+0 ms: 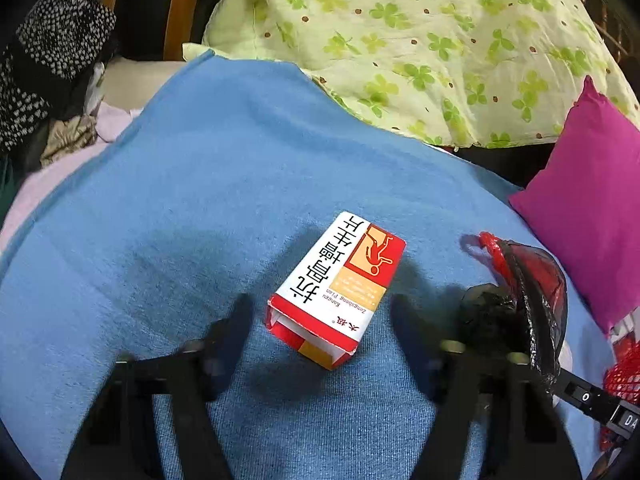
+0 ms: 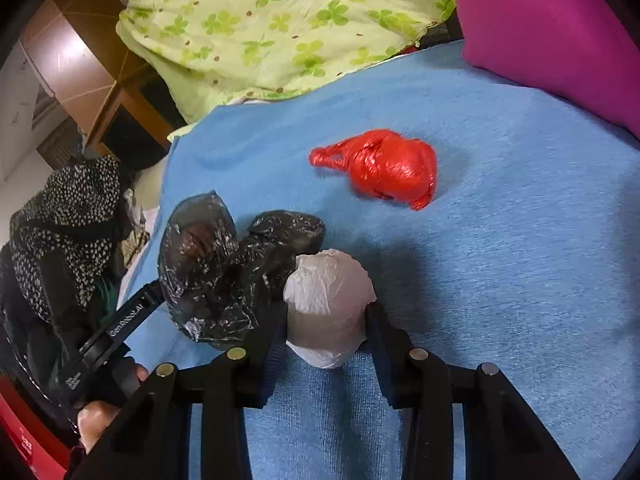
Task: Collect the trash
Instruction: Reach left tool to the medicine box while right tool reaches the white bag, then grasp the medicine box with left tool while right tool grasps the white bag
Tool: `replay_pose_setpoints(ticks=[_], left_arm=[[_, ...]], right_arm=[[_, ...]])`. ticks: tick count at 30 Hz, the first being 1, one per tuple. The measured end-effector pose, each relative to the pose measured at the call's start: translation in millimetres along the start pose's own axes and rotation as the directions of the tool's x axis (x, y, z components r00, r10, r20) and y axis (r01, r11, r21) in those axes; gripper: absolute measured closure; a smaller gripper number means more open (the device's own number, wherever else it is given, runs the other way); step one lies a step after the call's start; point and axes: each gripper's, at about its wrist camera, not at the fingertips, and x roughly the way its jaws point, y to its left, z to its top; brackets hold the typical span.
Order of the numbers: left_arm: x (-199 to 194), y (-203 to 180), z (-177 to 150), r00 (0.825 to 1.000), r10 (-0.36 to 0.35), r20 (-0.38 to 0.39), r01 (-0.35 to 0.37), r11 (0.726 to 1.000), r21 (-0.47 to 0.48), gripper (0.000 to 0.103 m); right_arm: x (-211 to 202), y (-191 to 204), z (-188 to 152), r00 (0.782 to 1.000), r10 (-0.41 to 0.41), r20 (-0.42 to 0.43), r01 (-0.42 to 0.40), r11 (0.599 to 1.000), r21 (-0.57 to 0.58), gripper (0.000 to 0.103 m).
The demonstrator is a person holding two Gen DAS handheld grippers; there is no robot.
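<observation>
In the left wrist view, a red and white carton [image 1: 338, 286] lies on the blue blanket [image 1: 200, 184]. My left gripper [image 1: 322, 312] is open, its fingers either side of the carton's near end, not touching. A black plastic bag [image 1: 532, 308] hangs at the right. In the right wrist view, my right gripper [image 2: 326, 320] is shut on a white crumpled bag ball [image 2: 328, 304]. The black bag [image 2: 224, 272] lies just left of it, open-mouthed. A red knotted bag [image 2: 384, 168] lies farther off on the blanket.
A green clover-print quilt [image 1: 400, 32] lies at the back. A magenta pillow [image 1: 588, 200] is at the right. Dark spotted clothing [image 1: 52, 60] and a wooden frame [image 1: 176, 8] are at the left. A red mesh item [image 1: 624, 376] sits at the far right edge.
</observation>
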Motion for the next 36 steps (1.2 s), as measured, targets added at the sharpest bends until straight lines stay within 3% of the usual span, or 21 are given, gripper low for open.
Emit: replay_pose_setpoints(ticks=[8,18,27,36], left_arm=[[-10,-1,-1,1.0,0.011,0.012,-0.011,1.0,-0.009,0.048],[-76,-9,6,0.988,0.009,0.153,-0.008,1.0,-0.002,0.05],[-97,-14,-26,0.997,0.001,0.073,-0.003,0.999,0.032,0.05],[-117,-14,-73,1.0,0.001,-0.015,-0.001,1.0,-0.017,0.05]], right_arm=[[-26,-1,2,0.999,0.016,0.048,-0.016,1.0,-0.001,0.061],[-58,13,-4,0.995,0.04,0.093,-0.035,0.998,-0.045,0.061],[-60,14,-30,0.999,0.034,-0.018,-0.035,0.997,-0.072,0.061],[-54,8,-48,0.996,0.008,-0.093,-0.015,0.997,-0.08,0.061]])
